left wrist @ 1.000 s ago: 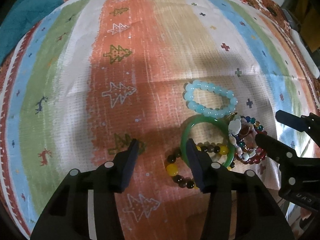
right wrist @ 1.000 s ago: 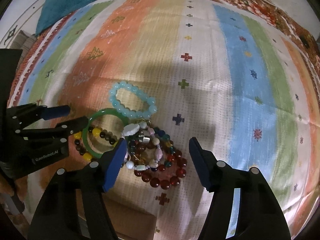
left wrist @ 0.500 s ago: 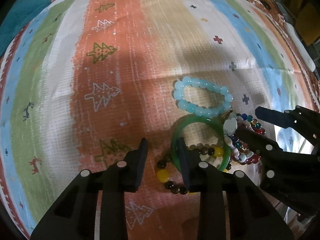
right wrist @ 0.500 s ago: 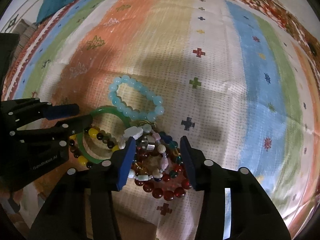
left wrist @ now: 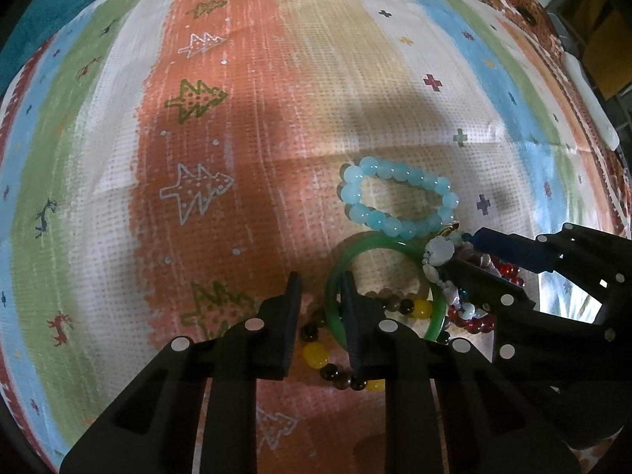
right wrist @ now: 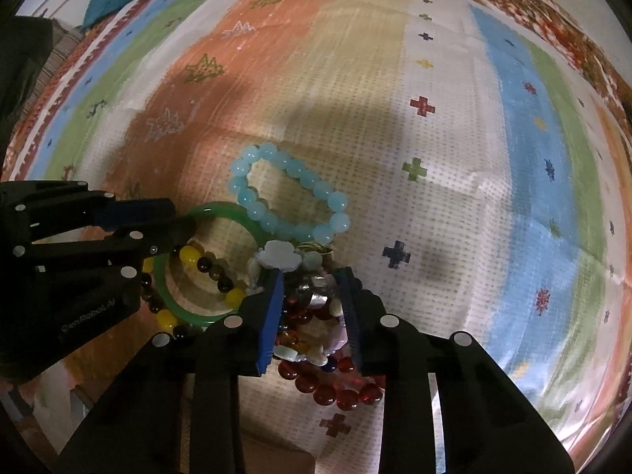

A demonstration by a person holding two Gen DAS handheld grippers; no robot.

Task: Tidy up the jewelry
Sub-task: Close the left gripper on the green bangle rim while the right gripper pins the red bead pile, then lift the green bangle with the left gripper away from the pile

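A pile of bracelets lies on the striped cloth [left wrist: 276, 118]. My left gripper [left wrist: 320, 280] points down at the pile's left side. Its jaws are closing around the left rim of the green bangle [left wrist: 375, 239], which touches the right finger with a gap still showing at the left finger. A brown-and-yellow bead bracelet [left wrist: 314, 353] lies under the bangle. My right gripper [right wrist: 311, 276] is closing on the tangle of mixed bead bracelets [right wrist: 276, 254], and beads fill the space between its pads. Red beads [right wrist: 335, 395] spill below it. The light-blue bead bracelet [right wrist: 252, 205] lies free just beyond.
The two grippers stand close side by side, the left gripper [right wrist: 181, 219] showing at the left of the right wrist view. A teal cloth [left wrist: 39, 12] lies at the far left corner. A white object [left wrist: 588, 94] sits at the right edge.
Both grippers' jaws have narrowed a lot. The left now straddles the green bangle's rim. The right has come down over the mixed bead bracelets, which now sit between its pads.
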